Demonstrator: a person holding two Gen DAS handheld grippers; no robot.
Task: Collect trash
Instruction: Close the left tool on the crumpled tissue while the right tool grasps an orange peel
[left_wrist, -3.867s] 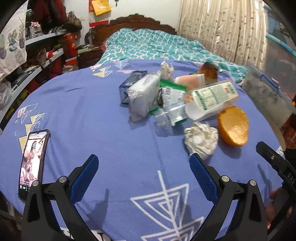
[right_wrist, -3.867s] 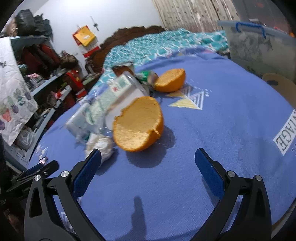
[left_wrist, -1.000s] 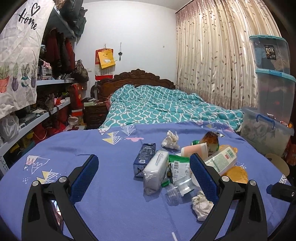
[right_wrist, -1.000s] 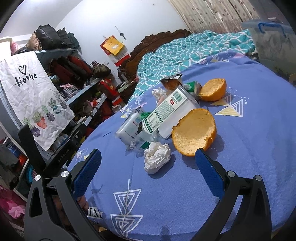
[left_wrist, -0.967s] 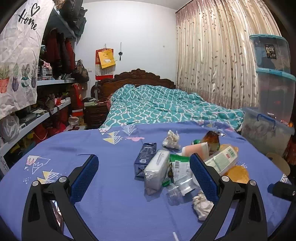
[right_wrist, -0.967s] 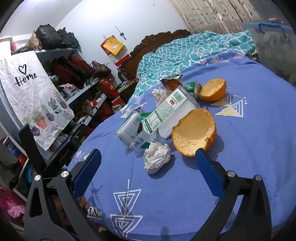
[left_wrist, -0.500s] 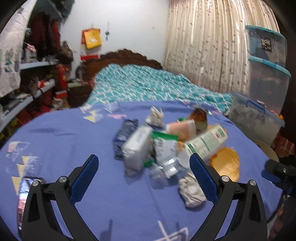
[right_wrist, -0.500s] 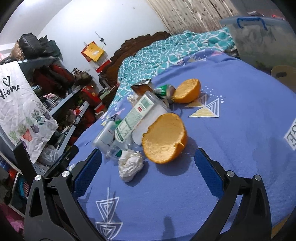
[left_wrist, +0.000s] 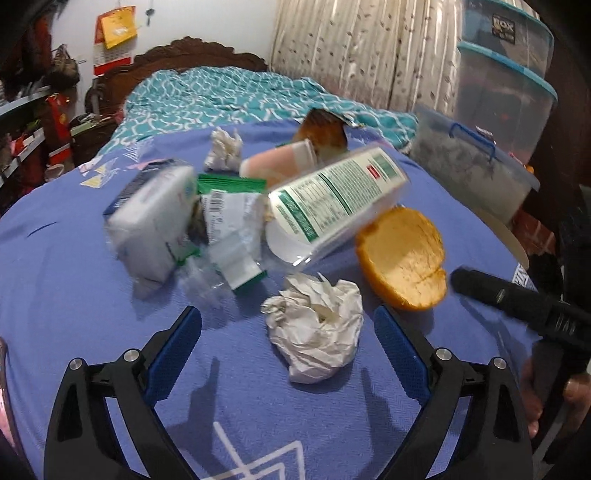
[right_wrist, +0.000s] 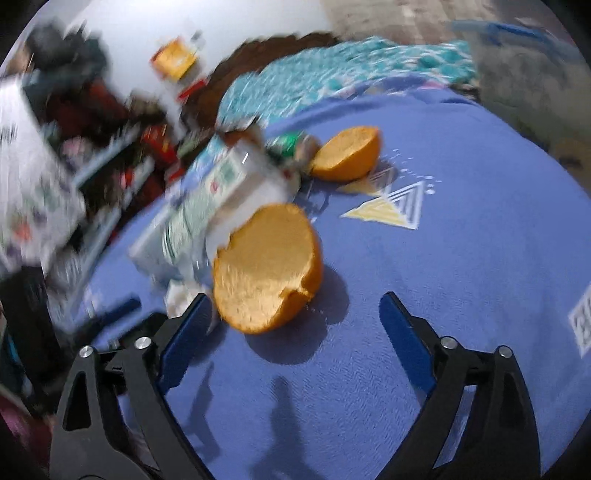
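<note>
On the blue cloth (left_wrist: 74, 280): a heap of trash lay toward its far side.
Carton (left_wrist: 332, 199): the largest piece, white with green print, lay on its side, tilted, leaning across the heap.
Wrapped pack (left_wrist: 151, 221): white, soft-looking, lay left of the carton.
Orange-peel half (left_wrist: 402, 262): hollow side up, torn at the rim, just right of the carton; a second half (right_wrist: 347, 151) lay farther back.
Crumpled paper (left_wrist: 317, 332): white, balled, nearest piece, apart from the peel.
Left gripper (left_wrist: 288, 332): jaws wide but closing, the paper between the blue pads (left_wrist: 177, 347), untouched.
Right gripper (right_wrist: 295, 321): jaws spread, gripping nothing, the nearer peel just ahead of the left pad.
</note>
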